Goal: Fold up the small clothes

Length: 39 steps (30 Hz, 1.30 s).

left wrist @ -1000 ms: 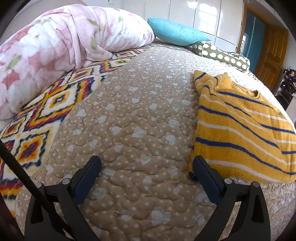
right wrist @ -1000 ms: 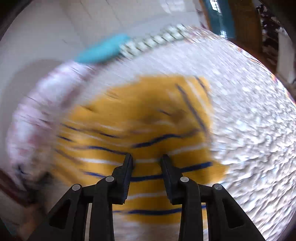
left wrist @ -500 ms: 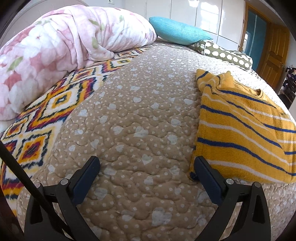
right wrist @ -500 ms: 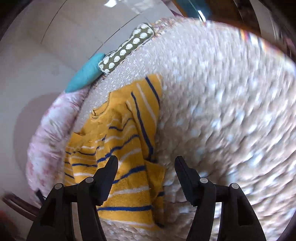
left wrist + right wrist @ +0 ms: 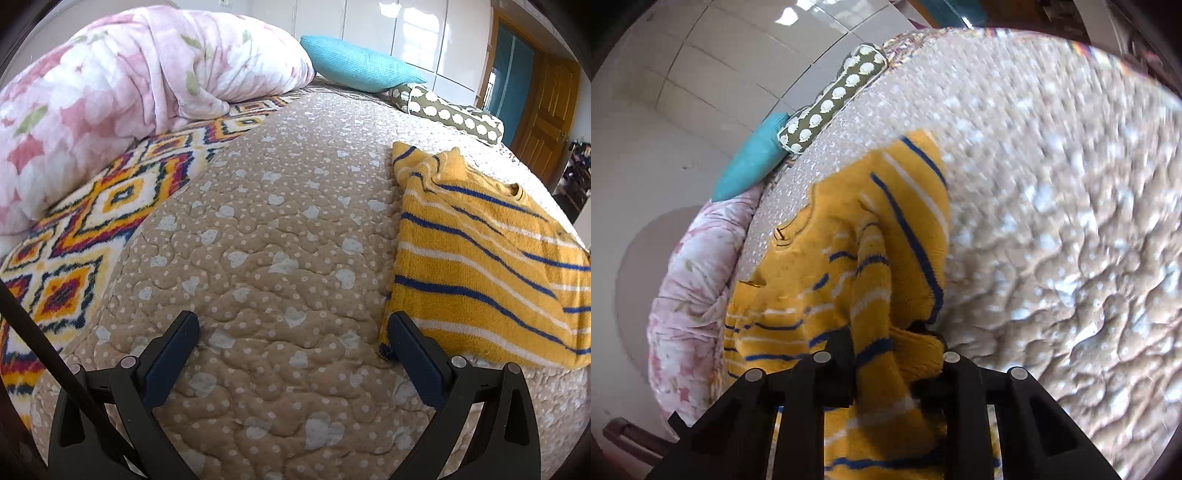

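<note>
A small yellow sweater (image 5: 480, 266) with blue and white stripes lies on the tan quilted bedspread (image 5: 277, 258), right of centre in the left wrist view. My left gripper (image 5: 293, 341) hovers open over bare quilt, its right finger just beside the sweater's near left corner. In the right wrist view my right gripper (image 5: 892, 354) is closing on a bunched fold of the sweater (image 5: 842, 258), and its pads press the cloth between them. The gathered cloth rises toward that gripper.
A pink floral duvet (image 5: 129, 96) is heaped at the left, over a diamond-patterned blanket (image 5: 92, 229). A turquoise pillow (image 5: 358, 68) and an olive spotted bolster (image 5: 450, 116) lie at the head of the bed. A wooden door (image 5: 546, 107) stands at the far right.
My right gripper opened wide beside the sweater's edge, then closed on a fold of it and rolled. The left gripper stayed put and open.
</note>
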{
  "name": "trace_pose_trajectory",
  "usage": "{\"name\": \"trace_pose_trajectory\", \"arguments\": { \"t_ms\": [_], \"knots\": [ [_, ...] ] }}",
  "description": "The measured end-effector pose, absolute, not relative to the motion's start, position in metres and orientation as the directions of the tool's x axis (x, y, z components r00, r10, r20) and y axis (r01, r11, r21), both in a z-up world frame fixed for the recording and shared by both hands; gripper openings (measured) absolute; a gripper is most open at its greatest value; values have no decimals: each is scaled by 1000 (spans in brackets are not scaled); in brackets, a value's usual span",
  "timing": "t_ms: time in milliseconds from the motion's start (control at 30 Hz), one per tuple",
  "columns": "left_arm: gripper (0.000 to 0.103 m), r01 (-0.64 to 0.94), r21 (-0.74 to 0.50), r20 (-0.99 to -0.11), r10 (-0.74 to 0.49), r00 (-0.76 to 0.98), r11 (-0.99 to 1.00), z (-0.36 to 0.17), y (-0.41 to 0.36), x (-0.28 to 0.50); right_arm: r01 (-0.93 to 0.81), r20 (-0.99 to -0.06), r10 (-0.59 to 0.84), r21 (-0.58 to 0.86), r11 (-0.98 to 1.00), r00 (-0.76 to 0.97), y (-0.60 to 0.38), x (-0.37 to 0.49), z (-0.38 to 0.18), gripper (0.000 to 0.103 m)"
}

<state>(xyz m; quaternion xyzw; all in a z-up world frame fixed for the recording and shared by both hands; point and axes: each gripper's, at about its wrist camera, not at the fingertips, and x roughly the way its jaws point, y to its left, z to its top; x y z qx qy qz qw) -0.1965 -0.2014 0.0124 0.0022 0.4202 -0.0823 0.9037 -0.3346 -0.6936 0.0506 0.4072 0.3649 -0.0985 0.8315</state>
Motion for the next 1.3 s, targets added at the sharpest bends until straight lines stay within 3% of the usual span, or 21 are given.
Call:
{"name": "trace_pose_trajectory", "arguments": {
  "t_ms": [233,433,533,600,833,967,1133,1300],
  "knots": [
    [96,100,-253,-700,-254,668,962,51,-150,-230,223,-664,195,490,842,722,-571,-248,134,23],
    [96,95,-277,-666,-263,698,956,73,-97,-277,112,-809,212,323,940,549,-445,-150,79,23],
    [96,88,-238,-669,-229,707,967,75,-77,-294,78,-820,162,244,967,549,-415,-133,60,37],
    [96,87,-235,-677,-227,700,968,71,-68,-302,36,-816,150,204,978,558,-402,-132,66,62],
    [96,97,-280,-695,-272,666,955,62,-66,-307,-205,-822,77,-50,978,564,-347,-129,72,71],
    [96,124,-268,-691,-280,666,955,66,-74,-311,-326,-821,131,-70,943,555,-325,-136,80,71],
    [96,130,-289,-694,-301,654,949,68,-73,-309,-252,-750,206,55,966,628,-375,-165,127,70],
    [96,181,-397,-663,-418,621,900,83,-87,-278,27,-769,75,120,992,635,-478,-183,121,70]
  ]
}}
